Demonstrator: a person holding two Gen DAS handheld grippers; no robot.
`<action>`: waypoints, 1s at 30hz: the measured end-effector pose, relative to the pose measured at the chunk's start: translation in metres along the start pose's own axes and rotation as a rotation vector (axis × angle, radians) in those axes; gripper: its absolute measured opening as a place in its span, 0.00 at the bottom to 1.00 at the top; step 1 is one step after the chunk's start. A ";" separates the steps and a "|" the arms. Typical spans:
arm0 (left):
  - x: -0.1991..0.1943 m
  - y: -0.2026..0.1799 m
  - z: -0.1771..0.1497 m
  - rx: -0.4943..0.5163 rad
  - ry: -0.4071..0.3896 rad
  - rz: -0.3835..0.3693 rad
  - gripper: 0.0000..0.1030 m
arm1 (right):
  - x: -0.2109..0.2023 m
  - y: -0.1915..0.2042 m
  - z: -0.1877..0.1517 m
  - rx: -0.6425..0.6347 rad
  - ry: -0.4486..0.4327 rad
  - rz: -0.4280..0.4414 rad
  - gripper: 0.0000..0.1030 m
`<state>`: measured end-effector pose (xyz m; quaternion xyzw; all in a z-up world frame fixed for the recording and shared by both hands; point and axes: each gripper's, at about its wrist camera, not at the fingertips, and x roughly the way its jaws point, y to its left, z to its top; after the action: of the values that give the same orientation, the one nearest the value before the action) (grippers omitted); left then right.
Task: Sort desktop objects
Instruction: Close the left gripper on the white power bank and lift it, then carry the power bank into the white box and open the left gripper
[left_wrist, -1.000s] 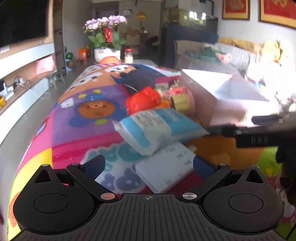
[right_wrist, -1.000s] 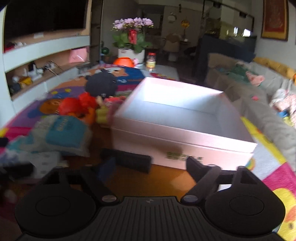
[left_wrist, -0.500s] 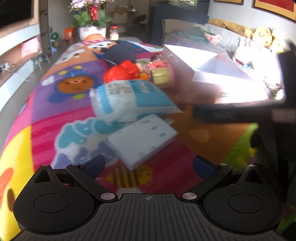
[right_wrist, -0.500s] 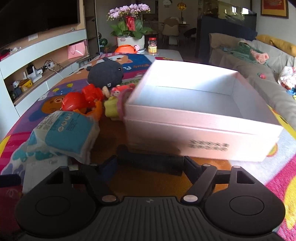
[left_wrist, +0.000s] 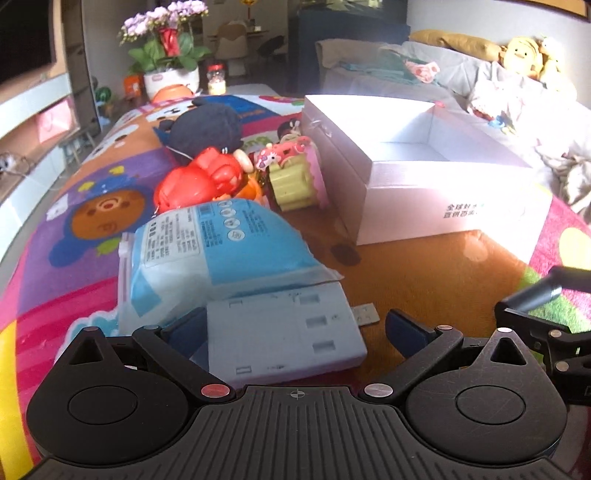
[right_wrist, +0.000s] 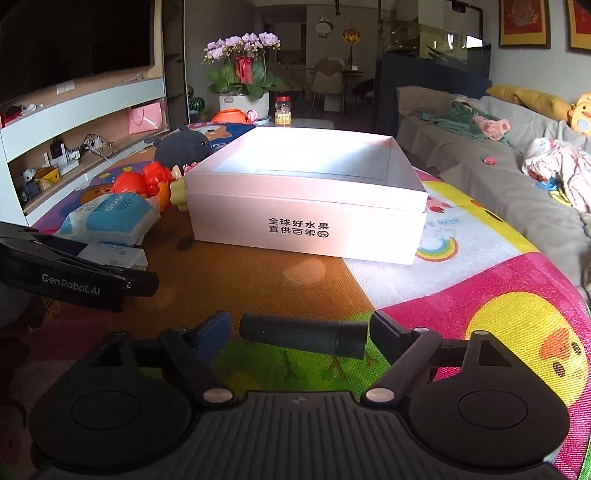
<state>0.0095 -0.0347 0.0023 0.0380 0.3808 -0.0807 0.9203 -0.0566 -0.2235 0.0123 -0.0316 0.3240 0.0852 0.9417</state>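
Observation:
An open white box (right_wrist: 306, 206) (left_wrist: 417, 173) stands on the colourful play mat. My right gripper (right_wrist: 299, 328) is open, with a dark cylinder (right_wrist: 303, 338) lying crosswise between its fingers on the mat, in front of the box. My left gripper (left_wrist: 295, 325) is open around a flat white device (left_wrist: 280, 336), which lies partly under a blue tissue pack (left_wrist: 218, 251). Behind the pack are a red toy (left_wrist: 199, 181), a yellow-green and pink toy (left_wrist: 291, 177) and a dark plush (left_wrist: 207, 127). The left gripper's body (right_wrist: 74, 280) shows in the right wrist view.
A flower pot (right_wrist: 243, 99), an orange bowl (right_wrist: 231, 116) and a jar (right_wrist: 283, 110) stand at the mat's far end. A sofa (right_wrist: 498, 162) with clothes and toys runs along the right. A TV shelf unit (right_wrist: 74, 122) is at the left.
Both grippers have drawn back toward me and lowered. The left now frames the white device; the dark cylinder stays between the right fingers, farther from the box.

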 end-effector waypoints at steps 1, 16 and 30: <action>-0.001 0.000 -0.001 0.000 -0.004 0.006 1.00 | 0.001 0.000 0.001 0.000 0.009 -0.001 0.86; -0.037 -0.007 -0.022 0.093 -0.096 0.003 0.94 | 0.018 0.002 0.009 0.027 0.053 -0.020 0.72; -0.073 -0.037 0.076 0.190 -0.466 -0.155 0.94 | -0.088 -0.029 0.073 -0.121 -0.310 -0.048 0.72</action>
<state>0.0053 -0.0719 0.1075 0.0755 0.1508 -0.1932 0.9666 -0.0753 -0.2563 0.1241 -0.0825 0.1684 0.0857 0.9785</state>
